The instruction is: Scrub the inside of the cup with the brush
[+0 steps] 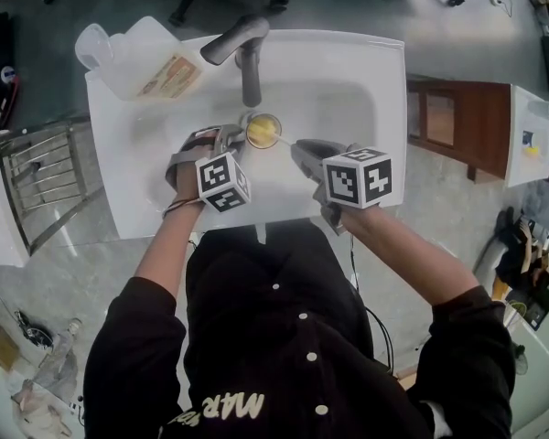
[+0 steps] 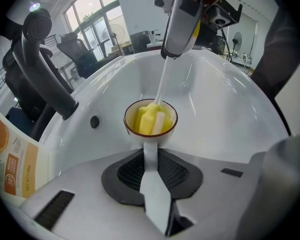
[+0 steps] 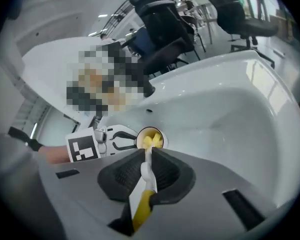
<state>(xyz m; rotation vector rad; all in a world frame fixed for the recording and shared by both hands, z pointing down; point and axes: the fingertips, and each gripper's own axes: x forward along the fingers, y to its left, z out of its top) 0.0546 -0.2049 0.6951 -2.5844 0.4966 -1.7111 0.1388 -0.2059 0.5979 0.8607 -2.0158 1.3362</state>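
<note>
A small white cup [image 1: 263,131] [image 2: 150,118] [image 3: 150,137] with a brown rim is held over the white sink basin [image 1: 348,108]. My left gripper [image 1: 231,137] [image 2: 149,156] is shut on the cup's handle. The brush has a yellow sponge head [image 2: 151,120] down inside the cup and a thin white stem with a yellow grip [image 3: 142,206]. My right gripper [image 1: 300,149] [image 3: 145,164] is shut on that brush handle, coming from the right. The cup's bottom is hidden by the sponge.
A grey faucet [image 1: 242,48] [image 2: 42,71] arches over the basin just behind the cup. A clear jug with an orange label [image 1: 151,62] lies on the sink's back left corner. A metal rack [image 1: 41,186] stands left of the sink, a wooden cabinet [image 1: 457,122] right.
</note>
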